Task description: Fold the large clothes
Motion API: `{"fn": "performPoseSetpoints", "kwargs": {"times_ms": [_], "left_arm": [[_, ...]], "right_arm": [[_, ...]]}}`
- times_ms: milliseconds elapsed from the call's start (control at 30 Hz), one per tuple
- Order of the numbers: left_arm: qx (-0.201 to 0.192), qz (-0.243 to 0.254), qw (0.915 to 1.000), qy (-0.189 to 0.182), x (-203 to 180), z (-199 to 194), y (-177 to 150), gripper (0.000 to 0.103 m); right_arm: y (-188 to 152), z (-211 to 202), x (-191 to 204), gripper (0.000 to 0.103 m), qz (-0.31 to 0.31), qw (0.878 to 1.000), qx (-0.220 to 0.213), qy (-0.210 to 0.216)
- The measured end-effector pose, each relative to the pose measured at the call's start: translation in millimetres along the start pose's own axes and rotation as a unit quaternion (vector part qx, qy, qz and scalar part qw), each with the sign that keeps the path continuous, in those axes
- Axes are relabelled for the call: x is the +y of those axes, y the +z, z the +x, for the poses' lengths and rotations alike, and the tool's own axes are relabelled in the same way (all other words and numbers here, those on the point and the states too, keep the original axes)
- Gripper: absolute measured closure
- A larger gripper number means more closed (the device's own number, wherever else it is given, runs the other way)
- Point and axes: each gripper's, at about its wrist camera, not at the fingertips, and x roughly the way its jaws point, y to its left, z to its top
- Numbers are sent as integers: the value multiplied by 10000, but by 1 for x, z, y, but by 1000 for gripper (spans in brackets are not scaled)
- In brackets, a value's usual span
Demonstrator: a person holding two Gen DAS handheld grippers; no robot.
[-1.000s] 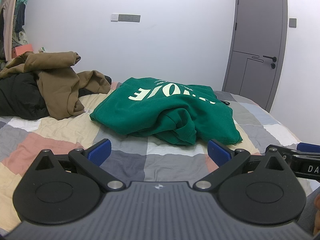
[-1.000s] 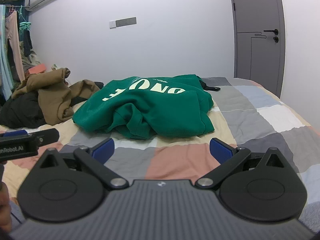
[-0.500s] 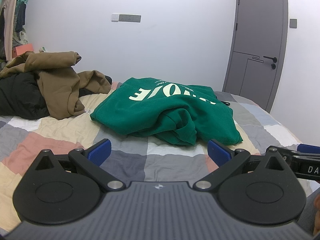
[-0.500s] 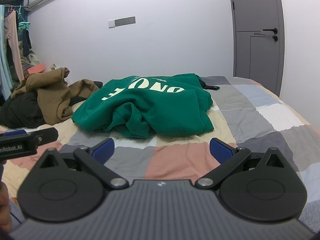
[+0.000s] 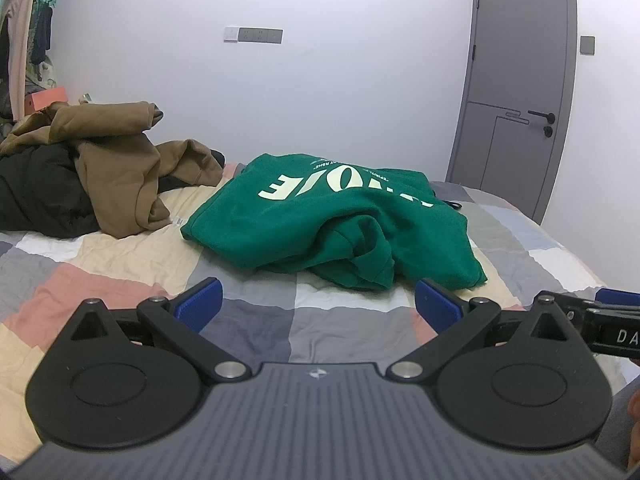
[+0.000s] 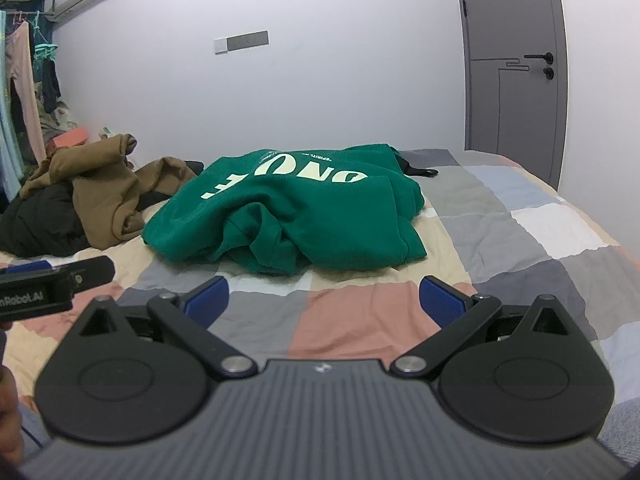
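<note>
the green sweatshirt (image 5: 320, 220) lies crumpled on the checkered quilt (image 5: 248, 312), its pale lettering upside down toward the cameras; its long axis cannot be told. the left gripper (image 5: 318, 306) and right gripper (image 6: 324, 300) hang side by side, level, short of the sweatshirt's near edge, fingers spread wide with nothing between them. a brown garment (image 5: 116, 160) lies left of the sweatshirt.

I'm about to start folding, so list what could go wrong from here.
1. The green sweatshirt lies bunched, a sleeve tucked underneath; a pinch there may catch several layers.
2. The brown garment sits close beside it and could get dragged along.
3. Left gripper and right gripper, both open, hover close together and might collide.
</note>
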Motion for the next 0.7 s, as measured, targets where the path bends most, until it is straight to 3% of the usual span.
{"fn": "performPoseSetpoints", "kwargs": {"times_ms": [300, 700], "left_arm": [[55, -66, 10000, -10, 5, 9, -1, 0], [276, -158, 9992, -226, 6, 60, 15, 0]], "right_arm": [[3, 9, -2, 0, 130, 9998, 141, -52], [26, 41, -2, 0, 190, 9996, 217, 41]]}}
